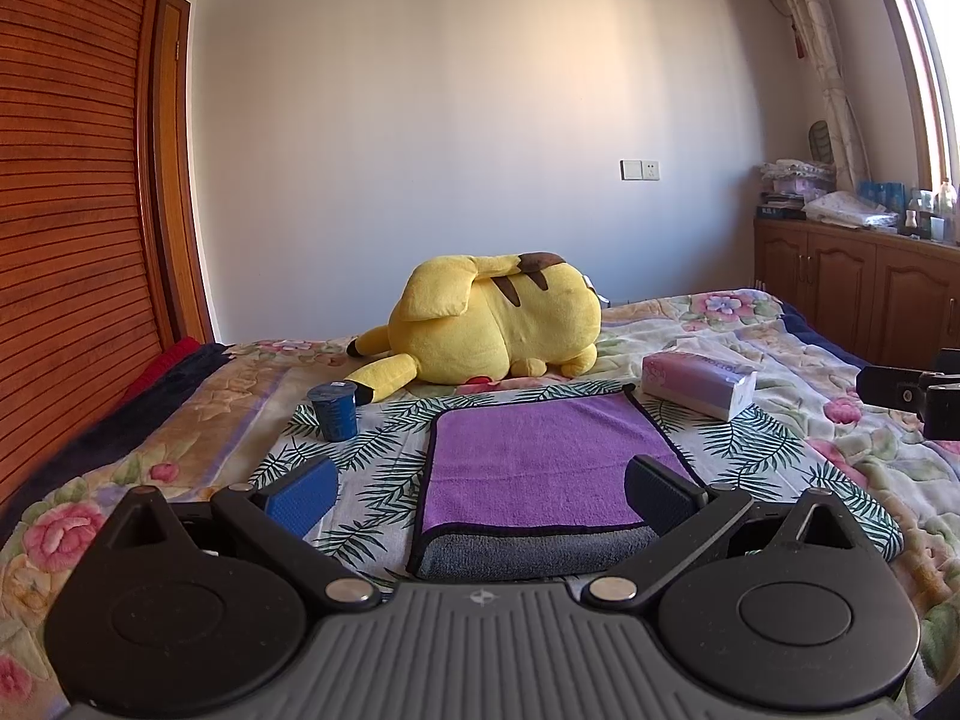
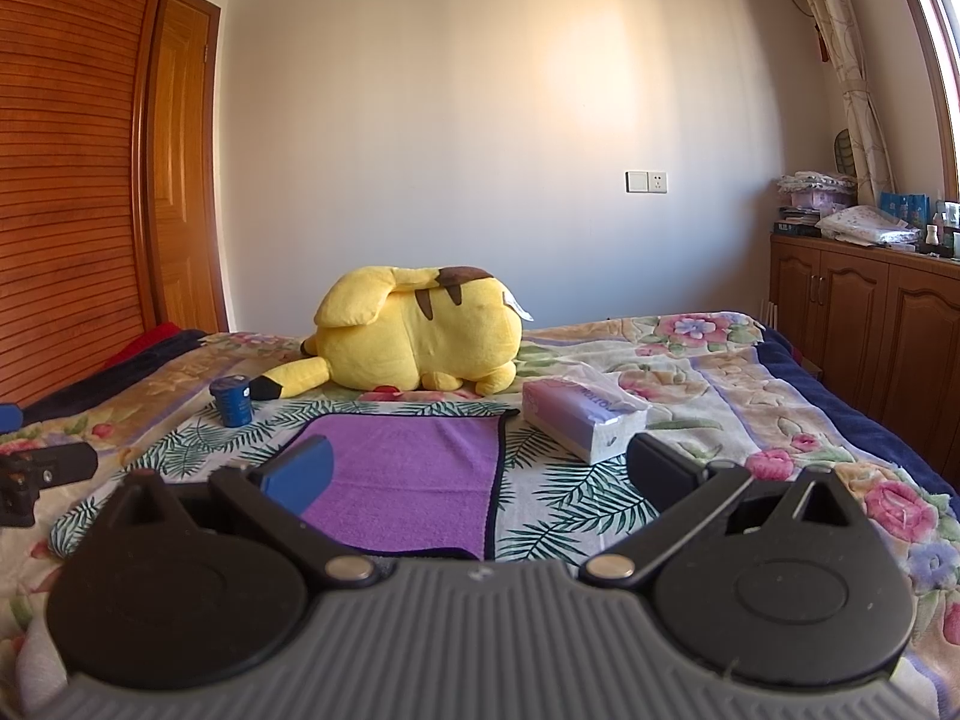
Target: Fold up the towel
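A purple towel (image 1: 540, 462) with dark edging lies flat on a leaf-print cloth (image 1: 372, 474) on the bed; its grey underside shows at the near edge, so it looks folded over once. It also shows in the right wrist view (image 2: 408, 468). My left gripper (image 1: 480, 498) is open and empty, hovering over the towel's near edge, its right finger above the towel. My right gripper (image 2: 480, 474) is open and empty, above the towel's right edge. The right gripper shows at the left wrist view's right edge (image 1: 912, 396), and the left gripper at the right wrist view's left edge (image 2: 42, 471).
A yellow plush toy (image 1: 498, 324) lies behind the towel. A dark blue cup (image 1: 335, 414) stands at the towel's far left. A tissue box (image 1: 699, 384) lies at its far right. A floral bedspread (image 1: 840, 420) covers the bed. Wooden cabinets (image 2: 870, 324) stand on the right.
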